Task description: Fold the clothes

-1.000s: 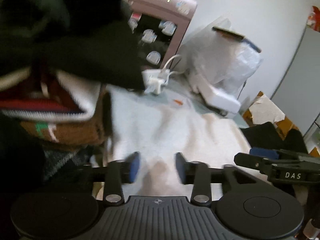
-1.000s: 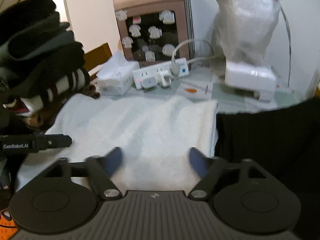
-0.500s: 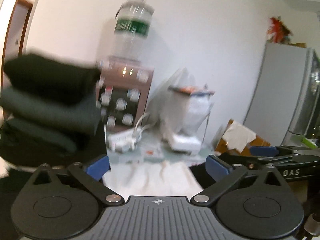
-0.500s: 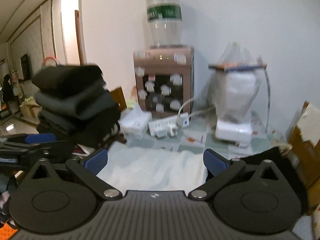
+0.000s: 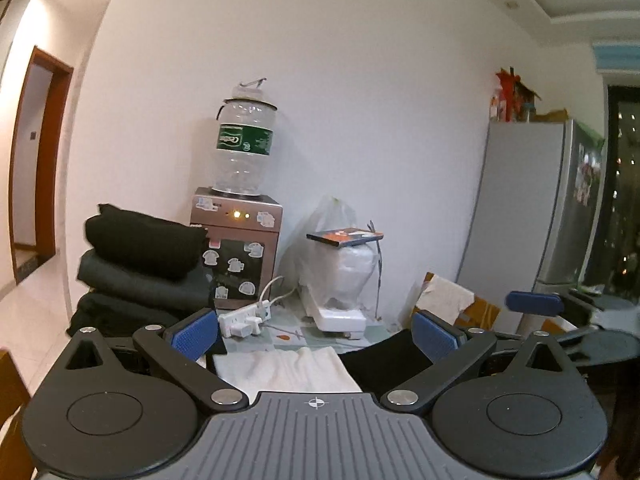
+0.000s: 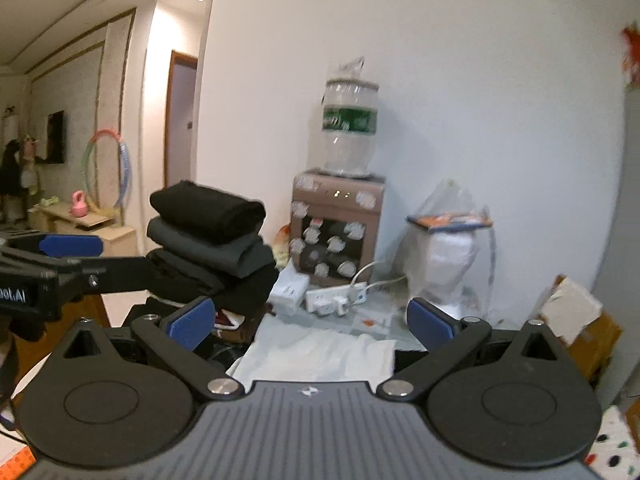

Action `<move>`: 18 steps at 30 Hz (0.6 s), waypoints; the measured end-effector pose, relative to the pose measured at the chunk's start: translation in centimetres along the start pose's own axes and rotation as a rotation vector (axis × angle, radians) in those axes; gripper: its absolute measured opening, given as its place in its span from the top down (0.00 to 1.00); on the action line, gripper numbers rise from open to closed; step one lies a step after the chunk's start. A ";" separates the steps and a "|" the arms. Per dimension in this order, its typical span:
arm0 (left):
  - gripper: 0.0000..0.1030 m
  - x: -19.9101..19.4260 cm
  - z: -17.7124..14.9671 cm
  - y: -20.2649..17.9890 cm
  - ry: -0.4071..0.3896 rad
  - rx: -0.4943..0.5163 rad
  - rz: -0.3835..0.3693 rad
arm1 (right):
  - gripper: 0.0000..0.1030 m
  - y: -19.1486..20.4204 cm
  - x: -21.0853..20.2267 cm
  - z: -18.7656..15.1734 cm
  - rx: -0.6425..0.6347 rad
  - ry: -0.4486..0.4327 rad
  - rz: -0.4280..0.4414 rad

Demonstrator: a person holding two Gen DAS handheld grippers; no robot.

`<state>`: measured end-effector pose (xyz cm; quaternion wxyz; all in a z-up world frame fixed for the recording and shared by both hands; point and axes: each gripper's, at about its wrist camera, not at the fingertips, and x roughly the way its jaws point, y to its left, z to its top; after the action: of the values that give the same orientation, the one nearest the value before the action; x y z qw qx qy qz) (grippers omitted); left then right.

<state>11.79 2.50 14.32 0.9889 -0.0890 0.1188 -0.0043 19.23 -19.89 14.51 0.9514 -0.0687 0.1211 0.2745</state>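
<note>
left tongs (image 5: 316, 338): spread wide, nothing between the pads; raised and aimed level at the wall, so they work on no cloth now.
right tongs (image 6: 310, 322): same, wide apart and empty, level with the left pair; each pair shows at the edge of the other's view, so they sit side by side.
folded stack (image 5: 144, 272): dark clothes piled flat on the left of the table, black piece on top, grey under it; looks like the place for finished pieces, kept off the work area.
white cloth (image 5: 280, 368): spread on the table just below the tongs, likely a clean folding surface; mostly hidden by the tongs body.
black garment (image 5: 384, 354): lies right of the white cloth, touching its edge; cannot tell if folded or loose, too little shows.
stage: fits both a pause between two garments and the end of the job; pictures do not settle it.
water dispenser (image 6: 338, 228): at the back by the wall, power strip (image 6: 336, 298) in front of it, well clear of the cloth.
risk: cable near the far cloth edge could snag a sleeve.
</note>
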 end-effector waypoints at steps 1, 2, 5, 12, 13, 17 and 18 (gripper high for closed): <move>0.00 -1.1 -0.1 -0.1 0.003 0.000 0.001 | 0.00 0.7 -1.3 -0.1 -0.009 -0.023 -0.016; 0.00 -2.0 -0.2 -0.3 0.011 0.005 0.005 | 0.00 1.3 -2.5 -0.2 -0.021 -0.041 -0.029; 0.00 -4.4 -0.8 -0.5 0.043 0.020 0.017 | 0.00 2.5 -4.5 -1.2 0.007 -0.019 -0.047; 0.00 -8.7 -4.1 -0.3 0.091 0.002 0.007 | 0.00 5.0 -8.7 -3.7 0.093 0.056 -0.080; 0.00 -9.0 -4.9 -0.3 0.107 -0.002 0.004 | 0.00 5.4 -9.3 -4.0 0.106 0.067 -0.085; 0.00 -9.7 -7.4 -0.1 0.171 -0.011 0.013 | 0.00 6.7 -10.4 -6.0 0.143 0.120 -0.101; 0.00 -9.7 -7.9 0.0 0.184 -0.008 0.019 | 0.00 7.0 -10.2 -6.7 0.148 0.137 -0.104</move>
<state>0.54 1.42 9.04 0.9735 -0.0908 0.2101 -0.0025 5.77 -20.46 10.33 0.9563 -0.0230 0.2024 0.2098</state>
